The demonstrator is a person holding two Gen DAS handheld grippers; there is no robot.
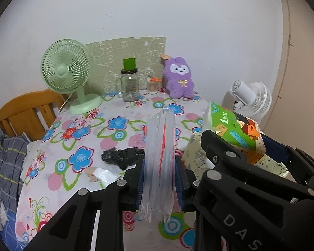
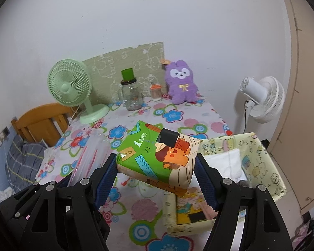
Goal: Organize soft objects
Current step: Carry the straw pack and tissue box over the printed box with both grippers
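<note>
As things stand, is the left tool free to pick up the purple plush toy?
Probably not: the left tool is shut on a clear plastic bag, and the plush toy sits at the table's far edge.

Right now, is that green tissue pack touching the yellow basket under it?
Apart. The right wrist view shows the tissue pack lifted between the right hand-held gripper's pads, with tablecloth visible beneath it before the basket.

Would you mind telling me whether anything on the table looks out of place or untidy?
Yes: a crumpled black plastic scrap and a torn white wrapper lie loose on the floral tablecloth, near the front edge. They look like litter beside the upright jar and purple plush.
</note>
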